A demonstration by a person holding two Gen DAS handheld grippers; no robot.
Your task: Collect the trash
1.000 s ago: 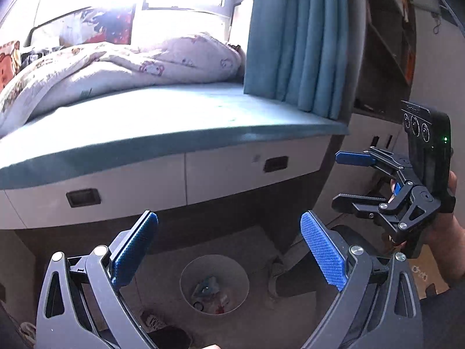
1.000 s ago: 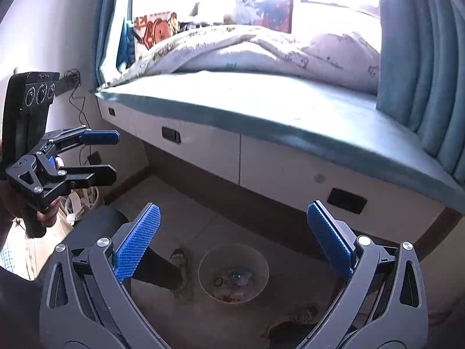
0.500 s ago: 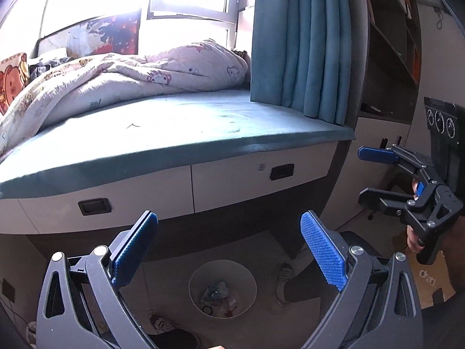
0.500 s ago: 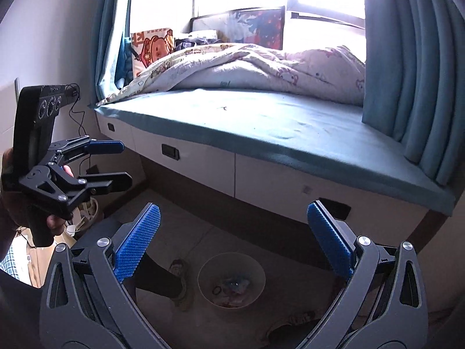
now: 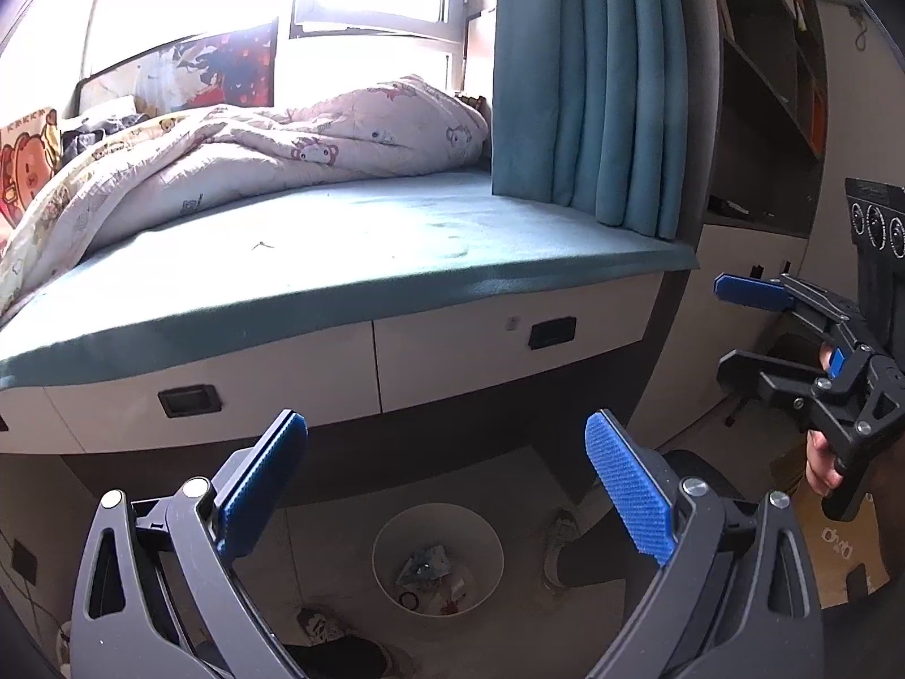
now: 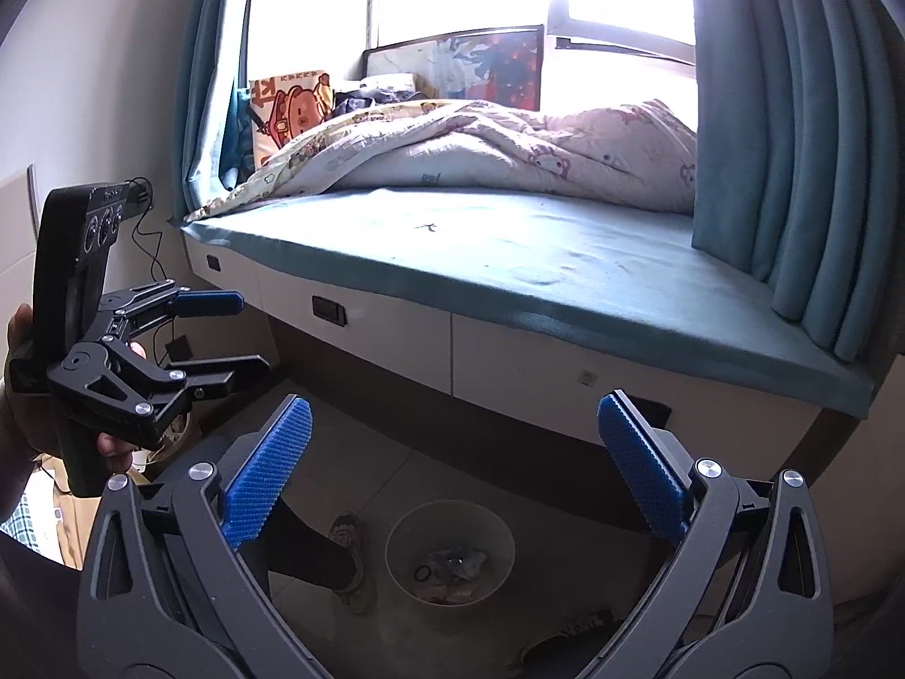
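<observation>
The left gripper [image 5: 447, 486] was held level above the floor with its blue-padded fingers [image 5: 263, 481] spread wide and nothing between them; the right gripper [image 6: 452, 469] hung beside it in the same released pose, fingers [image 6: 642, 467] apart and empty, each held in a hand [image 6: 22, 396] by its black handle. Below and between both sets of fingers stood a round white trash bin [image 5: 437, 557] on the tiled floor [image 6: 396, 475], holding crumpled wrappers, a dark ring and other small scraps [image 5: 424, 566]. A worn shoe [image 6: 350, 560] lay just beside the bin. Beyond rose a bed [image 5: 339, 260] with a teal cover and white drawers [image 5: 498, 351] under it; a tiny dark scrap [image 6: 427, 226] lay on the cover. A cartoon-printed quilt [image 5: 254, 158] was bunched near the window, with a bear-printed pillow [image 6: 288, 107] whose red characters were too blurred to read, and teal curtains [image 5: 588, 85] hung at the right.
</observation>
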